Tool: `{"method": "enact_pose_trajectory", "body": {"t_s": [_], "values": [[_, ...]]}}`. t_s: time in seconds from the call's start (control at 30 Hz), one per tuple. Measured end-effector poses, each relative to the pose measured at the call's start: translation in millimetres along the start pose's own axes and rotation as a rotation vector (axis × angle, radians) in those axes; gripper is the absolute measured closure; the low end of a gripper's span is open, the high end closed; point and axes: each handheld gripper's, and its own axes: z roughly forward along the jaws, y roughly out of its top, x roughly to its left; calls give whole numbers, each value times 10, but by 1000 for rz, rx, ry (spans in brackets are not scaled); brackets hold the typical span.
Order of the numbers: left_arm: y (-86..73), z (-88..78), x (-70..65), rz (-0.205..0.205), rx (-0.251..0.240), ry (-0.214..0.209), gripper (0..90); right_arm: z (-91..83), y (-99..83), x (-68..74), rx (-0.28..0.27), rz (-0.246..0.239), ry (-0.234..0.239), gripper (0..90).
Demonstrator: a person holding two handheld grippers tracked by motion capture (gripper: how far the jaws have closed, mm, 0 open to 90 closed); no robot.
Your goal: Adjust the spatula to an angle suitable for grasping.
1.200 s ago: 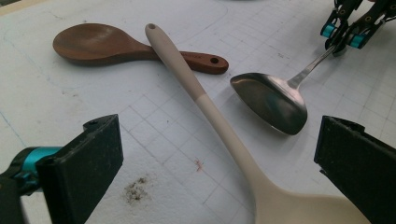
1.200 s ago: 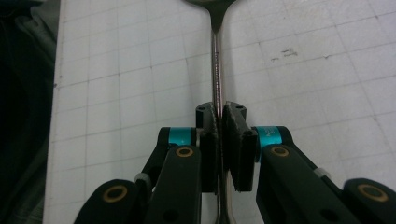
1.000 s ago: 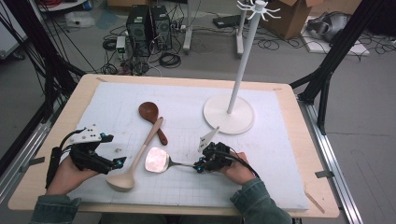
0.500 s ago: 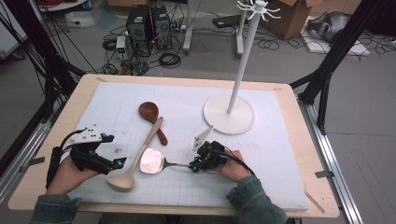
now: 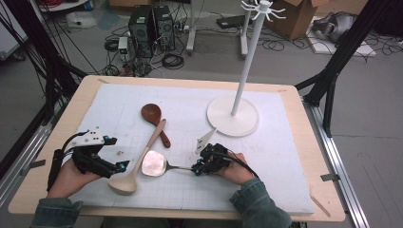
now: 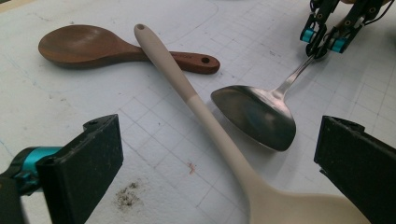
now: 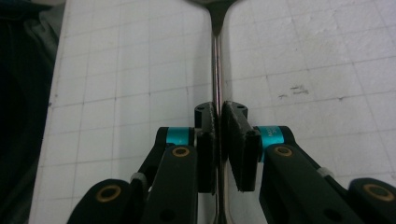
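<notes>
Since a second ago the right gripper [image 5: 198, 167] and the metal spoon [image 5: 154, 163] have slid left together; spoon bowl now sits just beside the cream spoon [image 5: 138, 161]. Left gripper [image 5: 114, 167] unchanged.

Right gripper jaws are clamped on the metal spoon's thin handle [image 7: 216, 70], pinching it near mid-length; handle runs straight out ahead of the jaws, along the gripper's own line. In the high view its long axis lies left-right across the bench [image 5: 285, 142], bowl to the left.

Left gripper jaws spread wide, empty, cream spoon's bowl end between them.

Metal spoon: polished, shallow reflective bowl, wire-thin stem. Cream spoon: matte, long, two-tone handle with hang hole. Dark wooden spoon [image 6: 88, 45]: brown, flat, its handle crossed over by the cream one. White hook stand [image 5: 235, 111] stands well apart, right hand nearer to it.
</notes>
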Motion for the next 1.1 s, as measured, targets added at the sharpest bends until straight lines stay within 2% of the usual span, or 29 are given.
{"method": "enact_pose_trajectory", "body": {"t_s": [0.07,0.33,0.37,0.6,0.93,1.1], "values": [[0,2,1,1,0,0,18,-24,-2,3,-22,12,4,777],[-2,7,-4,-2,-1,-3,17,-85,-53,8,-25,30,-5,718],[-2,6,-3,-1,-1,-1,18,-106,-72,19,-15,26,-17,699],[-3,15,-2,3,2,-5,18,-201,-153,47,-33,38,-35,667],[-5,27,-6,5,7,-7,18,-407,-428,99,-36,84,-82,593],[-4,30,-10,5,8,-8,18,-497,-537,142,-33,75,-111,568]]}}
